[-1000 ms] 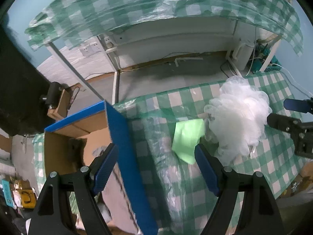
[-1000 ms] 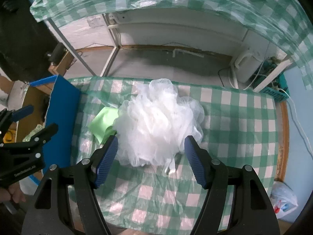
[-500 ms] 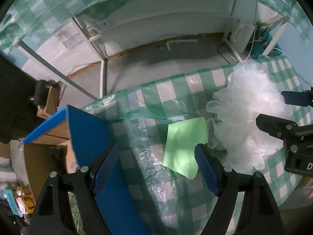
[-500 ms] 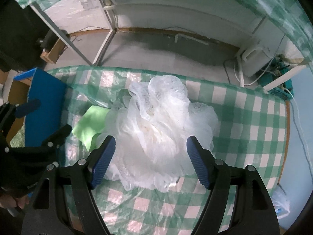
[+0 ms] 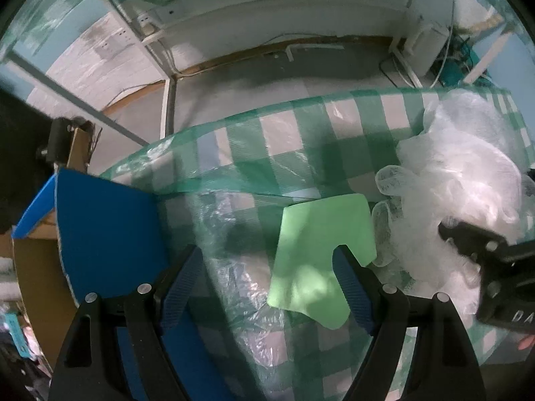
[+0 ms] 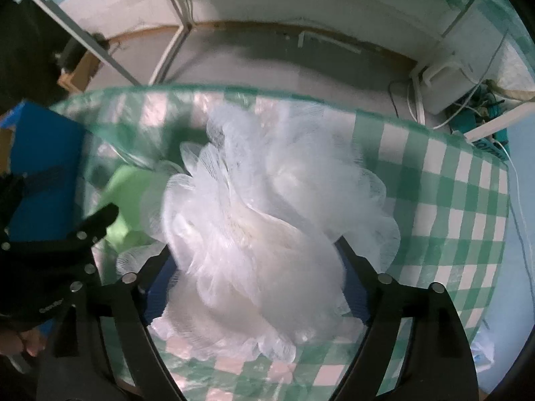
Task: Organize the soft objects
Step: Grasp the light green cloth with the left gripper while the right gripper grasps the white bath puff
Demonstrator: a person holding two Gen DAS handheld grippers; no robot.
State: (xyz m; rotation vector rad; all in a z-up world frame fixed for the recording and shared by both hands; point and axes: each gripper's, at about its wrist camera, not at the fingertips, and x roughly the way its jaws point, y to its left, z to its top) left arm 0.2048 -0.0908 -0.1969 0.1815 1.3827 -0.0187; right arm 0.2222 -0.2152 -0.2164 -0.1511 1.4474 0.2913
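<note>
A flat light-green foam piece (image 5: 317,244) lies on the green-checked tablecloth (image 5: 334,140). My left gripper (image 5: 265,267) hangs open just above it, and its right fingertip (image 5: 347,267) overlaps the foam's notched edge. Right of the foam sits a big white mesh bath puff (image 6: 260,220), also in the left wrist view (image 5: 461,180). My right gripper (image 6: 254,257) points down over the puff. Its jaws are opening, the puff bulges between them, and it hides most of both blue pads.
An open cardboard box with a blue flap (image 5: 103,234) stands at the table's left edge. Beyond the far table edge lie bare floor, metal legs (image 6: 180,33) and a white unit with cables (image 6: 448,83). The cloth's plastic cover is wrinkled.
Both grippers have come down closer to the table. The right jaws have widened around the puff. The green foam now reaches the left gripper's right finger.
</note>
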